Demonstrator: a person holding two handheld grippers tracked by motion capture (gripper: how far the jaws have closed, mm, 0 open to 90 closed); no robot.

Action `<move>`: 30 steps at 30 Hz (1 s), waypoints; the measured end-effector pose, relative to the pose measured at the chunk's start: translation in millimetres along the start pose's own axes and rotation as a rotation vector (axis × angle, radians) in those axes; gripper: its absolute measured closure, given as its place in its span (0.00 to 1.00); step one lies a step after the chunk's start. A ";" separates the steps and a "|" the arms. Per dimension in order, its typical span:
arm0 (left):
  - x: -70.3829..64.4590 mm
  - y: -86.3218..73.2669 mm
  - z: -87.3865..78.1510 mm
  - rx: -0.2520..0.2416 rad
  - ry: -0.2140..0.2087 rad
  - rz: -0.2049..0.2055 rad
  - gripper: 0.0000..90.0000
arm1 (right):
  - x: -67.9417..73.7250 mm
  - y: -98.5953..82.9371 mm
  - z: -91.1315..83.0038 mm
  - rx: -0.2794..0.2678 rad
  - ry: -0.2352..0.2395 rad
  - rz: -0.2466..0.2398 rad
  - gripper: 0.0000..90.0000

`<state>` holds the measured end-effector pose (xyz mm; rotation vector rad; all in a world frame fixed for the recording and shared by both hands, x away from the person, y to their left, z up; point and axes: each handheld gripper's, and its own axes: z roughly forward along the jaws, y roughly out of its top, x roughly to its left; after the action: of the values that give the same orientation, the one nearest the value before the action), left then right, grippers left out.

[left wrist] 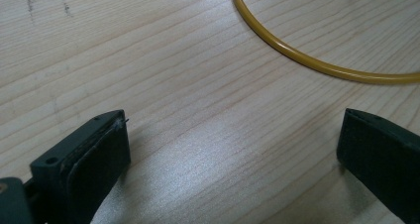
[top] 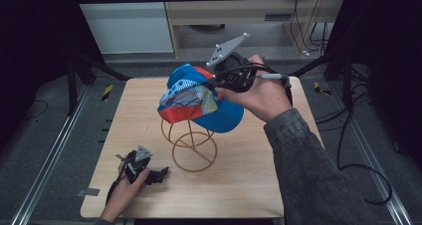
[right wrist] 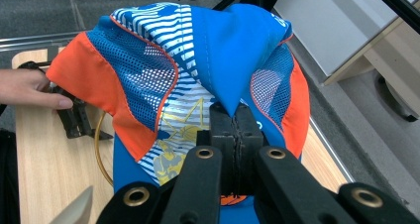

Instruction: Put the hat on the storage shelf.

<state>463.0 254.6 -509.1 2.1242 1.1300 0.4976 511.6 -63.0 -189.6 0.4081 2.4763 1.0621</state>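
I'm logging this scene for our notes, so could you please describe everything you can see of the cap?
The cap is a panelled fabric cap: blue cloth, blue mesh, orange side panels and a blue-and-white striped printed section, with a blue brim. It sits over the top of the yellow wire stand, tilted, its crown bunched up. The right gripper is shut on a fold of the blue cloth at the crown. Nothing else touches it.

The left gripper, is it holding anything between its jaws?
No, the left gripper is open: its jaws stand wide apart over the bare wooden table, with nothing between them.
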 end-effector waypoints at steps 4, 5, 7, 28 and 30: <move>-0.1 0.0 -0.1 0.000 0.000 0.002 0.00 | 2.2 4.6 2.3 -0.004 0.007 -0.005 1.00; -0.1 0.0 -0.1 0.000 0.000 0.002 0.00 | 2.7 6.0 2.8 -0.004 0.010 -0.008 1.00; -0.3 -0.1 -0.1 0.000 -0.001 0.002 0.00 | 3.4 7.3 3.2 -0.006 0.010 -0.011 1.00; -0.9 -0.1 -0.4 0.003 -0.002 0.003 0.00 | 17.9 26.1 33.3 0.019 0.057 -0.045 1.00; -0.9 -0.1 -0.4 0.003 -0.002 0.003 0.00 | 18.7 26.4 35.4 0.023 0.060 -0.045 1.00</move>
<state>462.2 254.0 -508.9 2.1285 1.1273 0.4954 514.9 -15.7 -197.0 0.3307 2.5400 1.0436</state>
